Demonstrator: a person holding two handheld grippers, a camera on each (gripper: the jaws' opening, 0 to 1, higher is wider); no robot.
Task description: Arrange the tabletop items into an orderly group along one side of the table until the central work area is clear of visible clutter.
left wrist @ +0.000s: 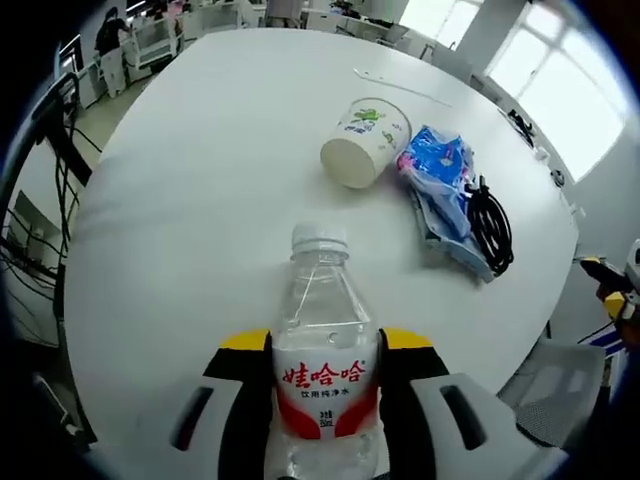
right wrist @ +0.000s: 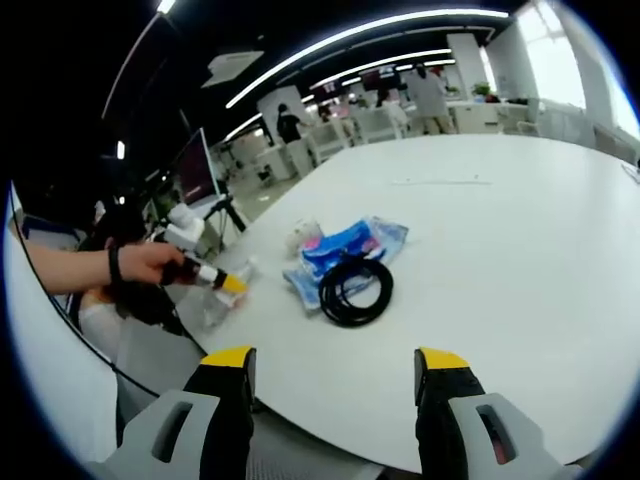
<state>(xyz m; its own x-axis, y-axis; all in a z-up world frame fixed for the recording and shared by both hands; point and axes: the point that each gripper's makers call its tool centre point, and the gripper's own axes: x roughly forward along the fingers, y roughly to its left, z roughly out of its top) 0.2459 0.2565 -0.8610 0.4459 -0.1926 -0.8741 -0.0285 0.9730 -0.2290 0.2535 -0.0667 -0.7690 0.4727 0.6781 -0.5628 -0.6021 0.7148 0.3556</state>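
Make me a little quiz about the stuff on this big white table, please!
1. True or false: the left gripper has its fingers shut on the water bottle.
2. How does the paper cup sit? A upright, B on its side, C upside down.
3. Fill in: the black cable lies coiled against the blue ___.

Key: 1 true. 2 B. 3 packet. The right gripper is open, holding nothing.

Clear bottle [left wrist: 325,370] red-and-white label, white cup [left wrist: 364,142] green print, blue packet [left wrist: 437,165], black cable [left wrist: 490,226], seemingly.
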